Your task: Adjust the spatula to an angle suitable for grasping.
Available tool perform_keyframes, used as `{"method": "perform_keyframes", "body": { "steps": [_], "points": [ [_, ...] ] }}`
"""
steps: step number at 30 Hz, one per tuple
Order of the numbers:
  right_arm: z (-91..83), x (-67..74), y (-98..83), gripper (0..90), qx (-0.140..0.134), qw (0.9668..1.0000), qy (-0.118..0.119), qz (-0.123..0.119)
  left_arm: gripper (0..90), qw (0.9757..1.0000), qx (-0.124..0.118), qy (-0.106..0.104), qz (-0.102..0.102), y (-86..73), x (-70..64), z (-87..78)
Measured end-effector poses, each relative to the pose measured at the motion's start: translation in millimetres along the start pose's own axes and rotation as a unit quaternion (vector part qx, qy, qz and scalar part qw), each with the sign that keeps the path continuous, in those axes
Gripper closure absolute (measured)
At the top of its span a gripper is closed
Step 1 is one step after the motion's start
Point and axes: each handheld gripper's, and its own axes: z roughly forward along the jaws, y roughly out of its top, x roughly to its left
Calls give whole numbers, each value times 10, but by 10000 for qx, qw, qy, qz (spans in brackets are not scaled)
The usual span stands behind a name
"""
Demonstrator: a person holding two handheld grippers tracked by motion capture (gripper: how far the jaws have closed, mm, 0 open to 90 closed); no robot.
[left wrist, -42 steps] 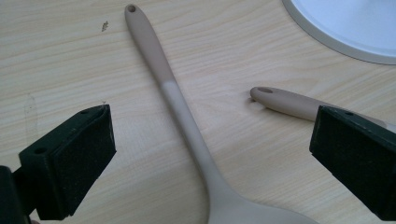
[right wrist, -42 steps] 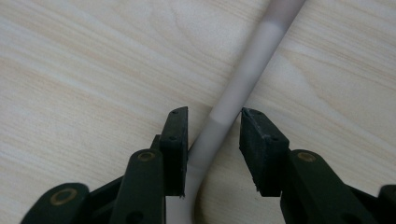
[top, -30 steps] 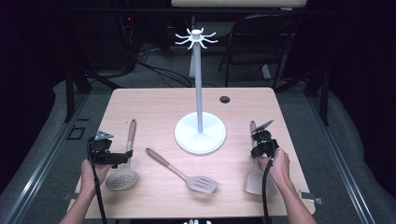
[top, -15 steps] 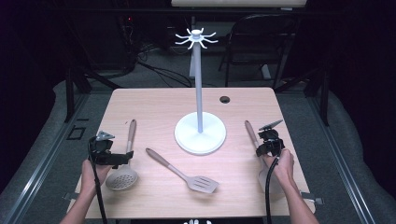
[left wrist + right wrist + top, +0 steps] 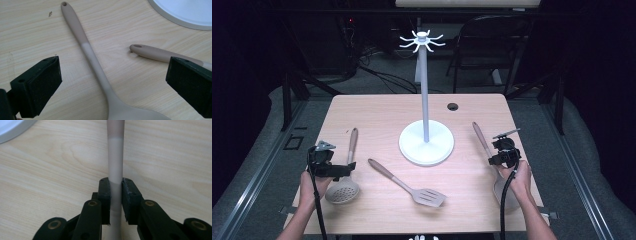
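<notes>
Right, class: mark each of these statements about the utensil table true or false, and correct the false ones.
1. The right tool is shut on a utensil handle. True.
2. The left tool grips the skimmer. False: its jaws stand wide open, with the handle lying between them untouched.
3. A slotted turner lies in front of the white stand. True.
4. A utensil hangs from the stand's hooks. False: the hooks are bare.

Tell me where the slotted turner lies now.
In the high view, the slotted turner lies flat near the table's front edge, between the skimmer and the white stand's base, touching neither.
</notes>
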Motion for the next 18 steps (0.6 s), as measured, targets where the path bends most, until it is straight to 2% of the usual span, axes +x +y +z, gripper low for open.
{"method": "perform_keyframes", "body": {
  "steps": [2, 5, 14, 18],
  "points": [
    [-56, 28, -6, 787, -157, 9997, -105, -169, 1, 10000, -10, -12, 6, 0, -2, -1],
    [-127, 73, -23, 787, -364, 9990, -71, -233, 1, 10000, 4, -27, 40, 5, -7, -1],
    [-294, 195, -50, 787, -590, 9967, 24, -560, 1, 9999, -49, -100, 42, 11, -34, 13],
    [-385, 261, -60, 787, -836, 9941, -2, -694, 1, 9998, -89, -149, -50, 9, -32, 13]
  ]
}}
